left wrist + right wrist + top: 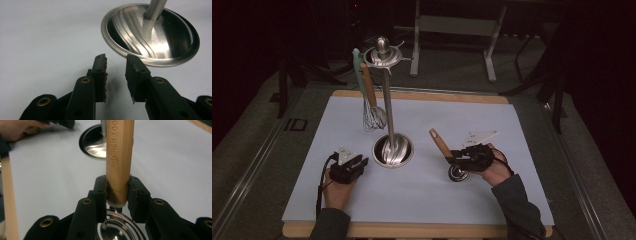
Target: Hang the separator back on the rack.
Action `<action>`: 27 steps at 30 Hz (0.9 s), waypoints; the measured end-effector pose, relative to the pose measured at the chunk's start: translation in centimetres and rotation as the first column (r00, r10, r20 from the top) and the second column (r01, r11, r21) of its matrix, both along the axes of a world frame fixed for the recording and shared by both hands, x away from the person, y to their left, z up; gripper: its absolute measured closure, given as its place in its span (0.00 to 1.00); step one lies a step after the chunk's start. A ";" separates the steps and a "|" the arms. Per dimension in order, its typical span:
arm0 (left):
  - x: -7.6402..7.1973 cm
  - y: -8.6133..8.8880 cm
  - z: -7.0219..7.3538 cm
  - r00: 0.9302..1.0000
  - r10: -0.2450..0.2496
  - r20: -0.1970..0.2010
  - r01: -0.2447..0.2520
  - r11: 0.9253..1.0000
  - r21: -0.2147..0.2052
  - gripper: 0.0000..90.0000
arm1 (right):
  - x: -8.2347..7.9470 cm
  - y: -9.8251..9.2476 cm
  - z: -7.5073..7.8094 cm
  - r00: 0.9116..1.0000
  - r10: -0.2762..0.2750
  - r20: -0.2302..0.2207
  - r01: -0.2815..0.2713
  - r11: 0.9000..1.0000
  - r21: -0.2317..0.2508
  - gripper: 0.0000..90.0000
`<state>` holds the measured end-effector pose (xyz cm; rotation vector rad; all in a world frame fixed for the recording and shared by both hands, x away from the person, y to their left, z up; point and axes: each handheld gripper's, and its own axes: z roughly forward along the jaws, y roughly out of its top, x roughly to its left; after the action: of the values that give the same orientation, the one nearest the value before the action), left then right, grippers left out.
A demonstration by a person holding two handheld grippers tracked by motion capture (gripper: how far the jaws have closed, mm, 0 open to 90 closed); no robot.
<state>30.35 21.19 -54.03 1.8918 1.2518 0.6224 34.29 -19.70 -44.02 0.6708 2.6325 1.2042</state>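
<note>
High view: white mat [422,195] on wooden table [412,231]. Steel utensil stand [388,100] w/ round base near mat centre; a whisk [373,112] w/ wooden handle hangs from its top ring, plus a mint-green handle [358,70] beside it. Left gripper [353,167] rests on mat, just left of the stand base, jaws pointing toward it. Right gripper [451,160] right of the base, clamped on wooden handle of a ladle [443,147]; handle tilts up & left, steel bowl end low at the mat, below the jaws.

Left gripper view: jaws apart, nothing btwn them, only bare mat [50,37]. Pads [103,75] close to rim of stand base [150,35], not touching; pole rises from base centre.

Right gripper view: jaws shut on ladle handle [119,157] at its lower end, just above the white collar; pads [101,192] press both sides. "KITCHEN TOO…" stamped along the wood. Steel bowl shows under the jaws. Stand base [92,142] farther off; person's other hand [17,128] at top left.
</note>
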 end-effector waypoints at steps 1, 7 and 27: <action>0.0 0.0 0.0 1.000 0.000 0.000 0.000 1.000 0.000 0.78 | 0.0 0.1 0.1 1.000 0.006 0.008 -0.006 1.000 0.006 0.79; 0.0 0.0 0.0 1.000 -0.001 0.002 0.001 1.000 0.001 0.78 | 0.0 0.2 0.9 0.999 0.026 0.025 -0.027 0.999 0.038 0.79; 0.0 0.0 0.0 1.000 -0.001 0.003 0.001 1.000 0.001 0.78 | -0.3 1.7 3.1 0.994 0.057 0.092 -0.067 0.991 0.118 0.79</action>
<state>30.34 21.21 -54.03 1.8918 1.2488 0.6249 34.01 -18.05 -40.88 0.5443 2.5413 1.3868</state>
